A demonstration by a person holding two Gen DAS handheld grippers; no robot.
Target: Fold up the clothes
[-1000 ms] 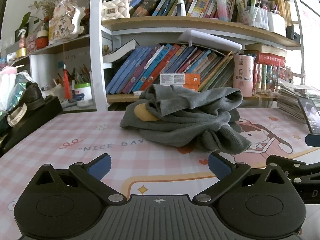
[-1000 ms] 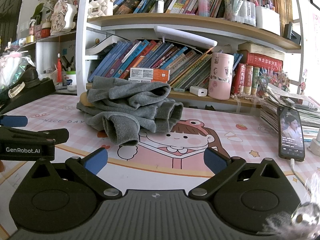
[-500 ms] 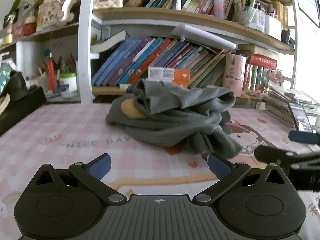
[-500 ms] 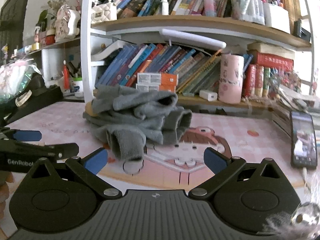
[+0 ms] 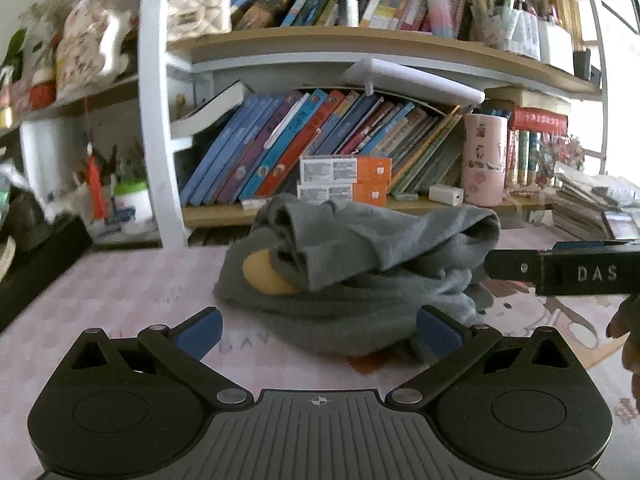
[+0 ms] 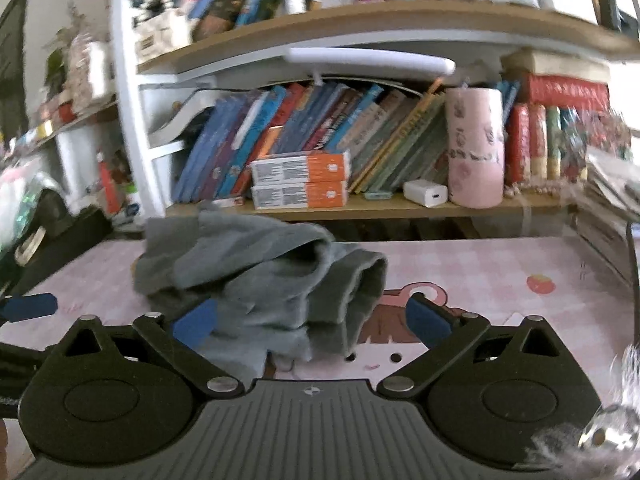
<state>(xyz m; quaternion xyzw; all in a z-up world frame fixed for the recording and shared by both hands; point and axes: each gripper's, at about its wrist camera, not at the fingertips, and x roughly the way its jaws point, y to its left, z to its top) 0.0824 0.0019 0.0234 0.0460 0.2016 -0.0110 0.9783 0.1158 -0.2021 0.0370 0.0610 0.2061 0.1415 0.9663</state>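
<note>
A crumpled grey garment with a yellow patch lies heaped on the pink checked mat. My left gripper is open, its blue fingertips at the near edge of the heap. In the right wrist view the same grey garment shows two sleeve or leg openings facing right. My right gripper is open too, both fingertips straddling the garment's near folds. The right gripper's finger reaches in from the right of the left wrist view, against the heap's right side.
A bookshelf full of slanted books stands right behind the garment. A pink cup, a white charger and orange boxes sit on its low shelf. Stacked papers lie at the right, a dark bag at the left.
Both grippers have moved forward and closed in on the grey garment, which now fills the space between their open fingers. The garment itself lies as before.
</note>
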